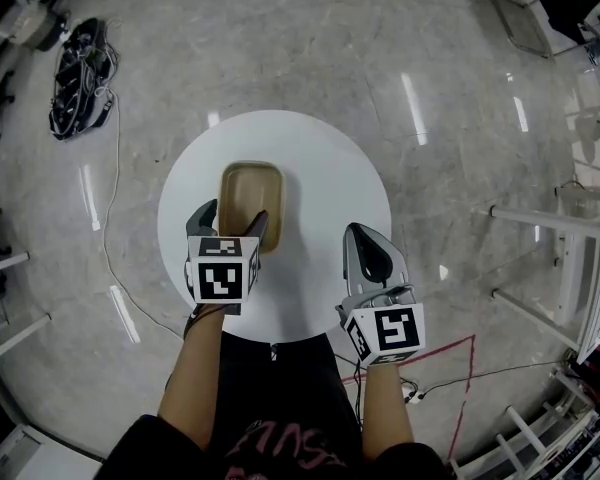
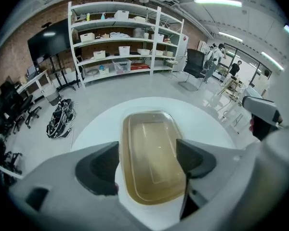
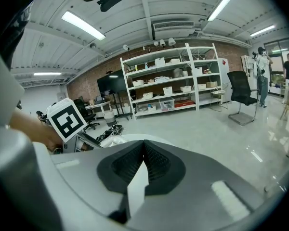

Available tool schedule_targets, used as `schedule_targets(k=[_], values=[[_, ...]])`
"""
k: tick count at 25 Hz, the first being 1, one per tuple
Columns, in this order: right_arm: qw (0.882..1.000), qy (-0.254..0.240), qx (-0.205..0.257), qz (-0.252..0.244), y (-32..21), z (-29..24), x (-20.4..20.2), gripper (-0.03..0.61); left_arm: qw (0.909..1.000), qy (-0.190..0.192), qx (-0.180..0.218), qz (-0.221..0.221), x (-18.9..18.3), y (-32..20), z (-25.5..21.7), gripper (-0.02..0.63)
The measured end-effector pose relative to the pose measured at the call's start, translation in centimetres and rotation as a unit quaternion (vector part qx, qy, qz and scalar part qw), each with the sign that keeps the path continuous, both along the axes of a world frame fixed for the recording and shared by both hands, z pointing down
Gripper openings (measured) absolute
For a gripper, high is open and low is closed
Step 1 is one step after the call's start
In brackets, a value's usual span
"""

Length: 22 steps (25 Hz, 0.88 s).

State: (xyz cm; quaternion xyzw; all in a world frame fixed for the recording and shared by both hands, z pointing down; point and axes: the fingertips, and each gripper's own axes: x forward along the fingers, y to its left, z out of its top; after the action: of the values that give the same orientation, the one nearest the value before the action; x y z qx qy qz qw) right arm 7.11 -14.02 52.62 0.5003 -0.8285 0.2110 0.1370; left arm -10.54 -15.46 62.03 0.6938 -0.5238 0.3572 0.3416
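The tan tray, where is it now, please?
The tan tray lies left of centre on the white table in the head view, just ahead of the left gripper.

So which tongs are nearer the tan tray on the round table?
Left. The left tongs are open astride the near end of the tan tray; the right tongs are shut, off to its right above the white table.

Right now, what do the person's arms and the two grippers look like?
The left gripper and right gripper are both light grey shells with dark jaws; the right one's pads look ribbed. Each carries a white cube with black square markers. The person wears a dark top with pinkish print, and the forearms are bare.
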Motion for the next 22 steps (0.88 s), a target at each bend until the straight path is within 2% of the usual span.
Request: schedule_targets(k=[2, 4, 6, 13, 16, 17, 18, 22], values=[[1.000, 0.000, 0.000, -0.001, 0.0, -0.1, -0.3, 0.009, 1.0000, -0.005, 0.006, -0.004, -0.6, 0.0, -0.3, 0.350], [1.000, 0.000, 0.001, -0.002, 0.0, -0.2, -0.4, 0.008, 0.9997, -0.011, 0.019, -0.013, -1.2, -0.1, -0.8, 0.256], [1.000, 0.000, 0.001, -0.004, 0.0, -0.3, -0.4, 0.008, 0.9994, -0.010, 0.026, -0.018, -1.5, -0.1, -1.2, 0.215], [1.000, -0.001, 0.005, -0.006, 0.0, -0.5, -0.7, 0.009, 0.9990, 0.007, 0.039, -0.023, -1.8, 0.2, -2.1, 0.153], [1.000, -0.003, 0.008, -0.005, 0.0, -0.8, -0.9, 0.009, 0.9981, 0.024, 0.049, -0.029, -1.9, 0.3, -2.7, 0.136], [1.000, -0.004, 0.009, -0.006, 0.0, -0.9, -1.1, 0.009, 0.9974, 0.033, 0.054, -0.036, -2.0, 0.3, -3.0, 0.091], [1.000, -0.004, 0.010, -0.008, -0.1, -1.0, -1.3, 0.008, 0.9965, 0.043, 0.056, -0.043, -2.2, 0.3, -3.2, 0.078], [1.000, -0.005, 0.012, -0.010, 0.1, -1.2, -1.6, 0.008, 0.9946, 0.062, 0.067, -0.051, -2.3, 0.3, -3.9, 0.054]])
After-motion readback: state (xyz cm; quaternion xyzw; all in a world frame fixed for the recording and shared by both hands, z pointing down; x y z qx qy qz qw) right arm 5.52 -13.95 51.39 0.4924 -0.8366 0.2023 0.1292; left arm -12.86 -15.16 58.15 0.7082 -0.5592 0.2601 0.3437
